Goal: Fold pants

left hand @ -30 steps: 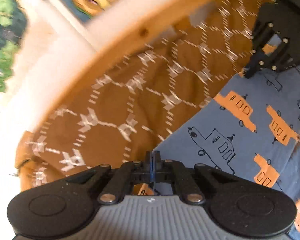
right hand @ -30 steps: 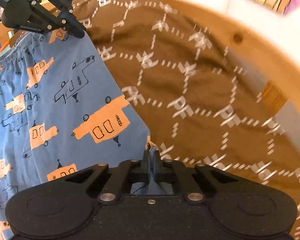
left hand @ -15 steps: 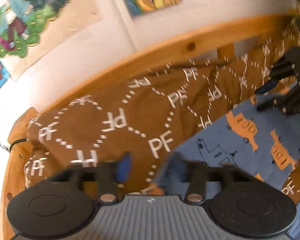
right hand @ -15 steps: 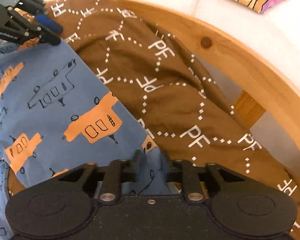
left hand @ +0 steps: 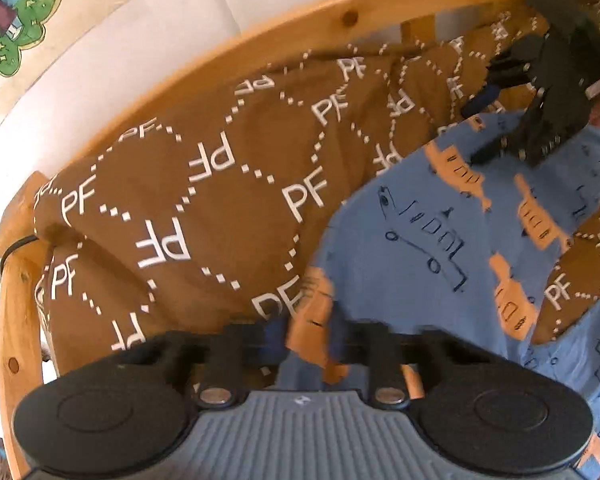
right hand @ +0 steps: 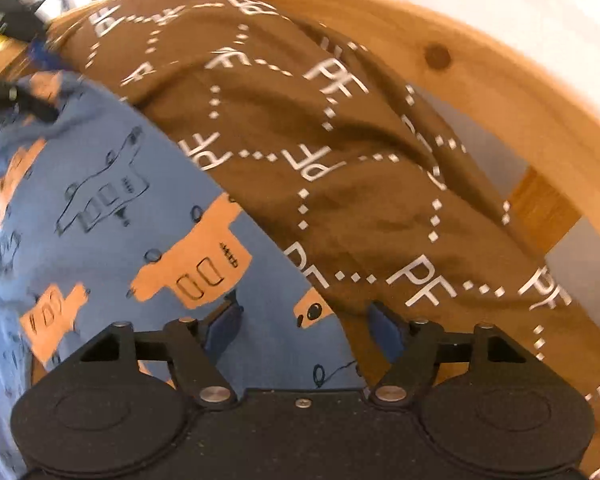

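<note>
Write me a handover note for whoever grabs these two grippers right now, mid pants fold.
Left gripper: open, jaws apart around an edge of the blue pants, not clamped.
Right gripper: open, pants corner lying between its fingers, free.
The pants lie spread on the brown PF-print blanket, beside the wooden bed rail.
Done: both grippers have just released the fabric; how far the fold has got is not visible from here.
Left: check the fold, then likely regrip an edge and fold again.
</note>
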Available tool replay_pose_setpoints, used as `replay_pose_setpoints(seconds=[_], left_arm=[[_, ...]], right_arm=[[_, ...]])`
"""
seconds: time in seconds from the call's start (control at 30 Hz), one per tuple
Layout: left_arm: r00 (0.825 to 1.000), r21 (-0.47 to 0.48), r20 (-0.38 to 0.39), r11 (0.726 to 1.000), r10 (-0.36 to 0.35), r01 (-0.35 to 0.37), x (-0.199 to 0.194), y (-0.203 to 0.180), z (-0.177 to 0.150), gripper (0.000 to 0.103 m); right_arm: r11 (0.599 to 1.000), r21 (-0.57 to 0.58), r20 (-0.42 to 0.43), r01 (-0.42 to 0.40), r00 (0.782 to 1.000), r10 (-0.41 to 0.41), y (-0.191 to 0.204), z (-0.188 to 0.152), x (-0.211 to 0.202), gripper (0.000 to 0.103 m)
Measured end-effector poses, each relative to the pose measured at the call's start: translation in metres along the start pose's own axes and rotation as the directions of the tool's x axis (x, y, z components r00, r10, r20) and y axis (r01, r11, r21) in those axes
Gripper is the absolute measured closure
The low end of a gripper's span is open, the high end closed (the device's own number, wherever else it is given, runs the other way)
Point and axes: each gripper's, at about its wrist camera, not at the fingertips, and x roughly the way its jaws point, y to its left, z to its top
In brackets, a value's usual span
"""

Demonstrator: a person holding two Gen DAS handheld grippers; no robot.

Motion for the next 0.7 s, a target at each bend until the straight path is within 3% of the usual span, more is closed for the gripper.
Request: replay_pose_setpoints(seconds=[0.03, 0.07, 0.1, 0.3, 0.4, 0.5, 0.53, 0.7], left_arm=[[1.000, -0.006, 0.002, 1.000, 0.016, -0.016, 0.000, -0.003, 0.000, 0.089], [0.999, -0.006, 0.002, 0.999, 0.033, -0.033, -0.002, -0.006, 0.000, 0.096], [0.999, -0.004, 0.005, 0.999, 0.051, -0.051, -0.004, -0.008, 0.000, 0.098], [0.980, 0.039, 0.148, 0.989, 0.134, -0.141, -0.044, -0.025, -0.022, 0.100], [0.944, 0.126, 0.268, 0.965, 0.191, -0.231, -0.074, -0.045, -0.047, 0.100], [0.899, 0.214, 0.367, 0.919, 0.238, -0.331, -0.097, -0.072, -0.077, 0.100], [0.887, 0.236, 0.393, 0.905, 0.243, -0.353, -0.103, -0.080, -0.087, 0.100], [0.830, 0.329, 0.496, 0.829, 0.256, -0.452, -0.118, -0.122, -0.131, 0.100]], right_arm=[[1.000, 0.029, -0.001, -0.007, 1.000, 0.007, -0.002, 0.001, 0.000, 0.059], [0.999, 0.051, 0.001, -0.017, 1.000, 0.016, -0.003, 0.002, 0.000, 0.094], [0.997, 0.075, -0.001, -0.034, 0.999, 0.034, -0.004, 0.002, -0.003, 0.100], [0.998, 0.046, 0.094, 0.050, 0.994, -0.054, 0.025, -0.012, -0.055, 0.102], [0.990, 0.004, 0.193, 0.139, 0.972, -0.137, 0.061, -0.034, -0.100, 0.102], [0.964, -0.050, 0.278, 0.263, 0.930, -0.239, 0.113, -0.068, -0.141, 0.102], [0.949, -0.069, 0.292, 0.307, 0.916, -0.275, 0.133, -0.082, -0.151, 0.102], [0.908, -0.137, 0.307, 0.396, 0.888, -0.341, 0.210, -0.136, -0.173, 0.103]])
